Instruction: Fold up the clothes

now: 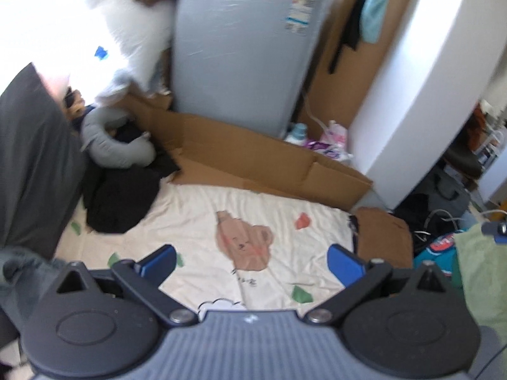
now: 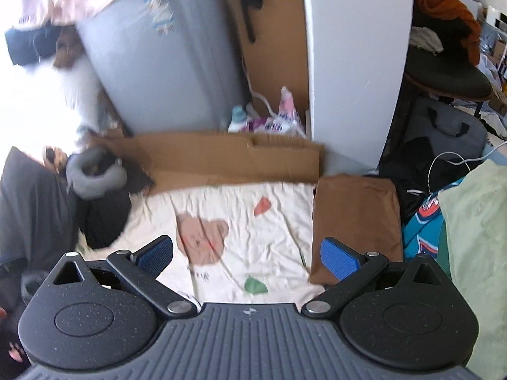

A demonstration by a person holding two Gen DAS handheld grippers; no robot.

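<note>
Right wrist view has your right gripper (image 2: 247, 261) and left gripper (image 1: 252, 261) both spread and empty over the sheet (image 2: 269, 221), so grab the black pile (image 2: 104, 218) far-left by an edge.

No text can be read with certainty. The grey appliance (image 1: 240, 47) carries a blue-and-white label (image 1: 301, 11) near its top corner, but the print is too blurred to make out. The cream bedsheet (image 1: 196, 221) shows a few small dark characters (image 1: 245, 280) under its bear drawing (image 1: 244, 240); they are illegible. The pink and purple package (image 2: 279, 120) bears blurred lettering, and the teal garment (image 2: 426, 221) shows an orange and white emblem with nothing legible.
</note>
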